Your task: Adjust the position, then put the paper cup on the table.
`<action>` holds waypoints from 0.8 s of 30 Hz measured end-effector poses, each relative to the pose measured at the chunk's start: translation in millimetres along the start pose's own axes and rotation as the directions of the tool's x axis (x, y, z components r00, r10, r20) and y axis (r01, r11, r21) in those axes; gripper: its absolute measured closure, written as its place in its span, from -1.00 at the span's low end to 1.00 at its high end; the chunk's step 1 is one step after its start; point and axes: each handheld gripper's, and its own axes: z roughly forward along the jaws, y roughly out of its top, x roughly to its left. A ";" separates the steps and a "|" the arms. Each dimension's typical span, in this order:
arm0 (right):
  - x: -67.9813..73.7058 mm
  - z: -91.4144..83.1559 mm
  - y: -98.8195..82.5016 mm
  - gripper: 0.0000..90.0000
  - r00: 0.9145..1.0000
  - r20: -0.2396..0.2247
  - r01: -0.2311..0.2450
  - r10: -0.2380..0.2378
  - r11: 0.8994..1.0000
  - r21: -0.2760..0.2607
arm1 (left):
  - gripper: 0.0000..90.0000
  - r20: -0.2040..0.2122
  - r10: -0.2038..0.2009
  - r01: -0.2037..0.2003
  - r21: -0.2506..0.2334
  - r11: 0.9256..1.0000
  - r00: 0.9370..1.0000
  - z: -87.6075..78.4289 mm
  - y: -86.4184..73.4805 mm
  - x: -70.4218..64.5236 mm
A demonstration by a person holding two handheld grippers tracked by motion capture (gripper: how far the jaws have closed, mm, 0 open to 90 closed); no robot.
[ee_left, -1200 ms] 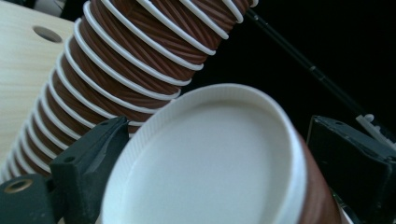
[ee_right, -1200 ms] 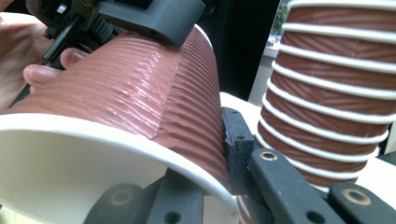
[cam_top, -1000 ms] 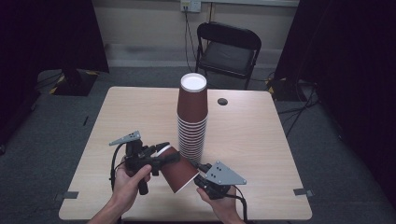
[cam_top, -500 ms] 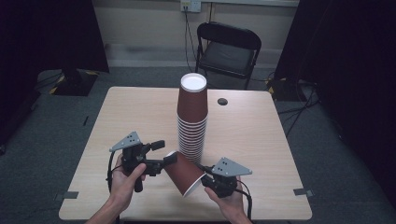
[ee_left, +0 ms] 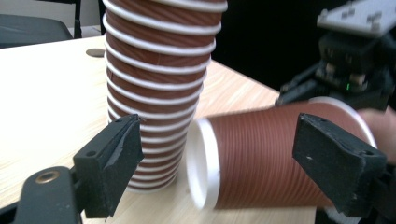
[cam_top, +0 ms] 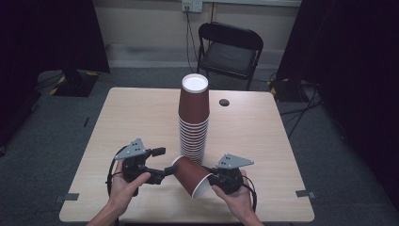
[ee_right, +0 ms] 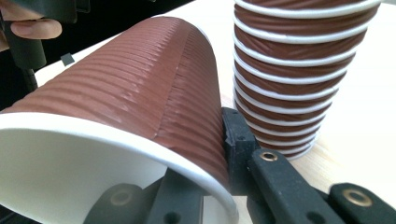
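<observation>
The loose cup (cam_top: 194, 175) now lies on its side at about 6 o'clock from the stack (cam_top: 193, 117), just in front of its foot, with its closed base toward the left gripper (cam_top: 162, 162) and its white mouth toward the right gripper (cam_top: 211, 181). A second ago it sat further left, nearer the left hand; since then the right hand has carried it a little toward 3 o'clock and lower. The right gripper is clamped on the cup's rim, one jaw inside the mouth and one outside on the ribbed wall. The left gripper's jaws stand partly apart on either side of the cup's base end; its pads (ee_left: 112, 161) do not appear to press on the cup, so it holds nothing. I judge the cup has passed to the right hand, ready to be set upside down on the stack or stood on the table (cam_top: 282, 141).
</observation>
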 end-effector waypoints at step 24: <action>-16.4 -2.2 15.5 0.92 0.995 -0.088 -0.029 0.045 0.985 0.171 | -0.64 0.097 0.205 -0.218 0.147 0.965 0.974 17.2 -14.1 -15.7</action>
